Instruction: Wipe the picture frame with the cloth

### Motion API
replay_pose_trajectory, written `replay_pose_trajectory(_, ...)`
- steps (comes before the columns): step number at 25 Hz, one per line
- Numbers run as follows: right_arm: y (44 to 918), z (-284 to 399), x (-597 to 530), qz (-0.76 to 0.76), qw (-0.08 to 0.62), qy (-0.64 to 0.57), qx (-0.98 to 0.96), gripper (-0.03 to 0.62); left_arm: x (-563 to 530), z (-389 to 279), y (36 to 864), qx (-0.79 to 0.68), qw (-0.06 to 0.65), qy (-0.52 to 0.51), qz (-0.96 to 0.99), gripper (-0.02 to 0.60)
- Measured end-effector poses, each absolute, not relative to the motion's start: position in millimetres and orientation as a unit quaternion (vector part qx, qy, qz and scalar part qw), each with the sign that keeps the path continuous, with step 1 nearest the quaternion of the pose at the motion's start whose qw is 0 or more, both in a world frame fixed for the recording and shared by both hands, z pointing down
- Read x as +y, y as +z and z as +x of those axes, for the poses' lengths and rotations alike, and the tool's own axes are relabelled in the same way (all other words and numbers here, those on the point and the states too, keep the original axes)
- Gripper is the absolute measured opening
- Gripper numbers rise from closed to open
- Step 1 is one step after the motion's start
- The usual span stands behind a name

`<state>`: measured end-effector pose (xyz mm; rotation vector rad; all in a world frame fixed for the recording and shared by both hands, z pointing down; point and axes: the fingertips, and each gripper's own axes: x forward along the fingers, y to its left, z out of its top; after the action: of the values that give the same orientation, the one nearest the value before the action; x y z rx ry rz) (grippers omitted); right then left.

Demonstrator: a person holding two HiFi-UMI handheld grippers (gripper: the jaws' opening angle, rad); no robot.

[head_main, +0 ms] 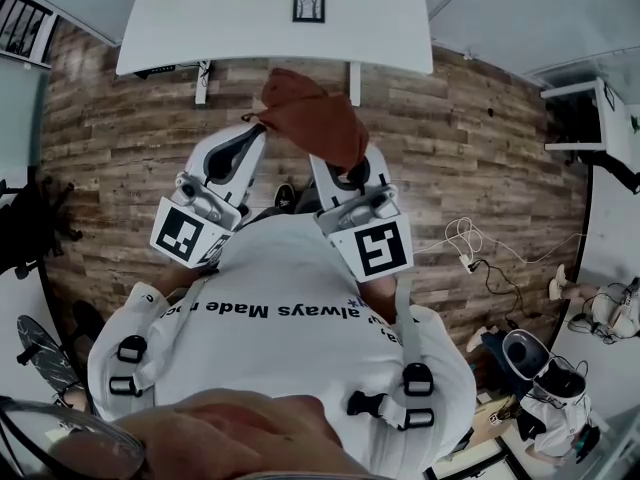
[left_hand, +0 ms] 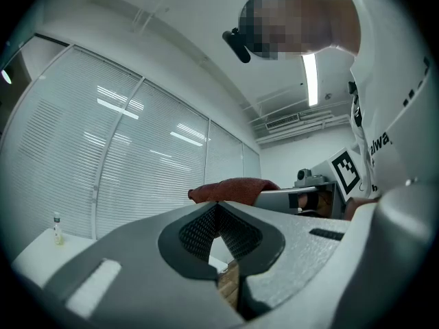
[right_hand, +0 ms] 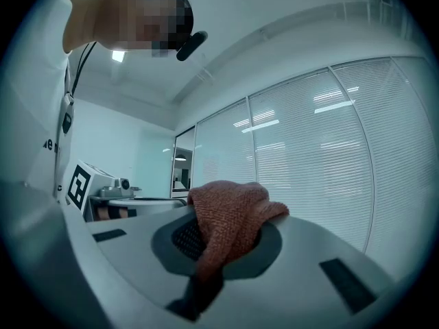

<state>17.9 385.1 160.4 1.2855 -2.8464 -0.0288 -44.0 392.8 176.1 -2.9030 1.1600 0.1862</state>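
Left gripper (head_main: 258,128) held up before my chest, jaws pressed together, nothing between. Cloth (head_main: 305,116) bunched, draped over tips of right gripper (head_main: 325,166), which pinches it. Frame (head_main: 308,6) on white desk (head_main: 200,28), well apart, beyond both grippers; cannot tell if flat or propped. My read: approach step, wiping not yet begun. Next move calls for reaching forward, lowering cloth onto frame face. Left gripper likely must spread and steady frame so it won't slide.
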Motion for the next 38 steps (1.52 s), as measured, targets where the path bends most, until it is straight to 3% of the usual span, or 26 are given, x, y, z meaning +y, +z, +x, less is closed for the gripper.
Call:
replay_pose_trajectory(10,168.9,25.3,345.5,0.414,0.012,-0.006,-0.910,0.020,355.8,-35.7,182.7,0.374,0.000,0.055,-0.926,0.003)
replay_pose_trajectory(38,173.9,133.1,174.6,0.405,0.012,0.003,-0.914,0.020,186.7,63.3,184.3,0.396,-0.001,0.037,-0.917,0.003)
